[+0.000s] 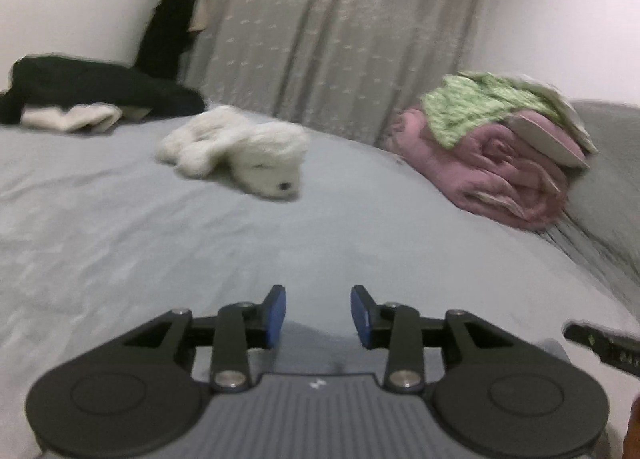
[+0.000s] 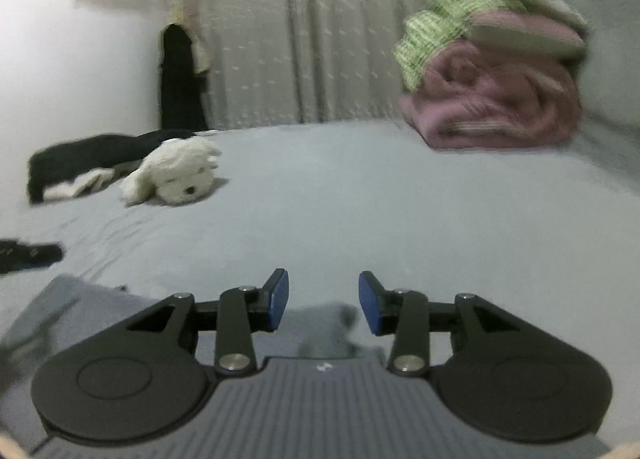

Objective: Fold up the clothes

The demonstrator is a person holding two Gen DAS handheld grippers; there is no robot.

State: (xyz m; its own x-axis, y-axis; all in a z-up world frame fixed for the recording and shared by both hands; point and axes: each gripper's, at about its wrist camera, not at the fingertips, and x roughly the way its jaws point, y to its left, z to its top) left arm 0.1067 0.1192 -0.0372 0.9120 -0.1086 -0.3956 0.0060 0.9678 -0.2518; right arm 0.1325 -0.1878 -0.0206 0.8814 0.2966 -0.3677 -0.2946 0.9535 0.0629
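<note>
Both tools released, nothing between the pads: left tool (image 1: 318,315) and right tool (image 2: 323,301) hover low over the grey bed (image 1: 120,219); a flat grey-blue garment (image 2: 76,299) lies on the sheet right under and beside them, mostly hidden by the tool bodies; fold state unclear. More clothes, a black pile (image 1: 100,89) with a white piece (image 1: 72,117), sit far back left, well apart. Risks: frames blurred, so a fast grab may miss the hem; pads could pinch the bedsheet with the cloth; white plush dog (image 1: 240,151) and pink blanket roll (image 1: 500,171) could get snagged if the fold swings wide; 2 tools close together may collide.
</note>
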